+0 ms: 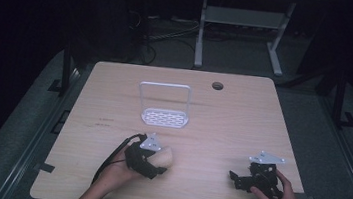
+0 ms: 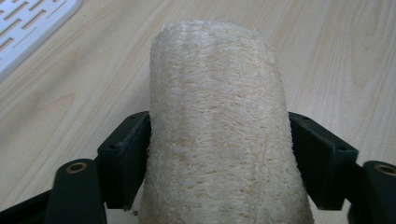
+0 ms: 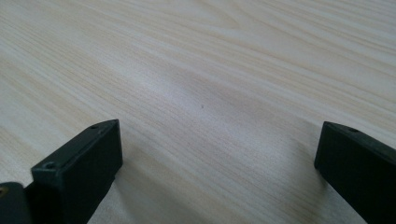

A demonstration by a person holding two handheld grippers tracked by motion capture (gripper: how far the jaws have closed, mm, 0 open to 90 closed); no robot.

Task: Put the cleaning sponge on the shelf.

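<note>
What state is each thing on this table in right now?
Loofah sponge: clamped between the left gripper's jaws.
Left gripper: shut on the loofah sponge.
Right gripper: open, jaws wide apart, holding nothing, over bare table.
White rack: upright on the table, nothing on it.

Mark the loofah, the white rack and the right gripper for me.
loofah [image 2: 217,121]: left gripper view, middle of its fibrous body between the jaws.
white rack [image 1: 164,118]: high view, its slotted base.
right gripper [image 3: 217,158]: right gripper view, open gap midway between its fingertips, over bare table.
</note>
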